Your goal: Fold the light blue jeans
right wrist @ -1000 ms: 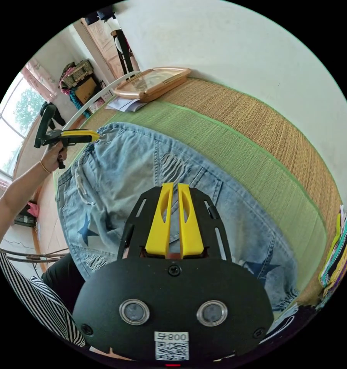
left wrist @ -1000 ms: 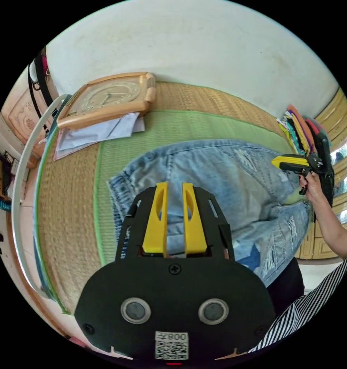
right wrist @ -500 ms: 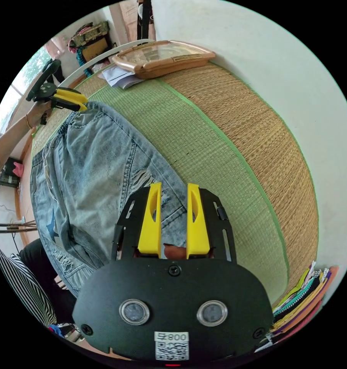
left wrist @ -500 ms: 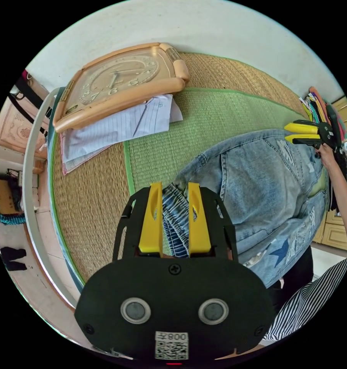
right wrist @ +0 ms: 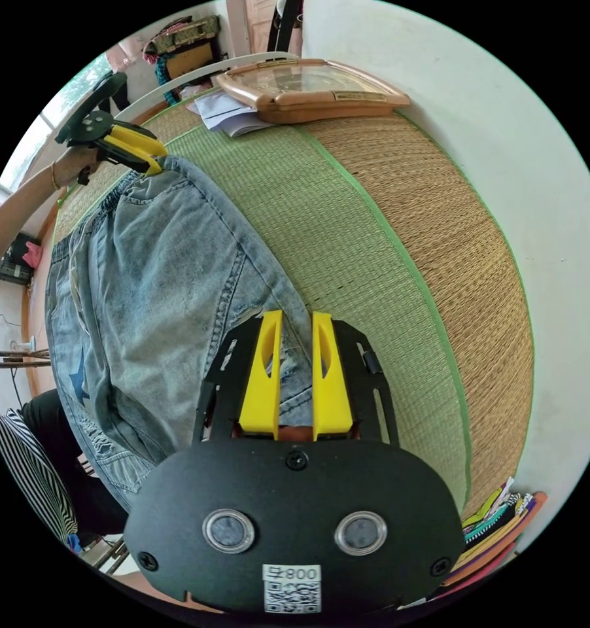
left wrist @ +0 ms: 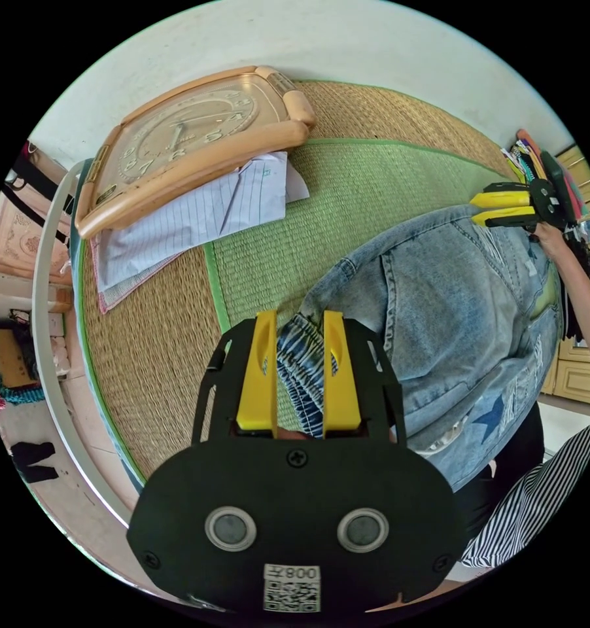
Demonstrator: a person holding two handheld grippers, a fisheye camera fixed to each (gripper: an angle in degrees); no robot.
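The woven straw mat with its green centre panel [right wrist: 399,216] stretches out ahead of both my tools and carries everything else. On it lies the pair of light blue denim jeans with ripped patches and dark blue star prints [left wrist: 452,307], doubled into a broad slab; in the right gripper view it runs from my jaws away toward my other hand, and its near side hangs off the mat edge toward my striped sleeve [left wrist: 537,504].

Beyond my left jaws, well apart from the denim, a tan wooden-framed wall clock [left wrist: 190,144] lies flat on lined white papers [left wrist: 197,216].

My left gripper [left wrist: 298,373] has its 2 yellow jaws spread, with the gathered elastic waistband corner sitting between them; I can't tell if either jaw touches the cloth, and they do not pinch it. My right gripper [right wrist: 294,373] has its jaws narrowly parted with the frayed far edge of a leg between them; whether they press on the cloth I cannot tell.

As I judge it, the jeans look folded once, leg over leg, and I am setting up at 2 corners along the far edge. The closing of both grips, the crosswise fold and the final smoothing are not yet done.
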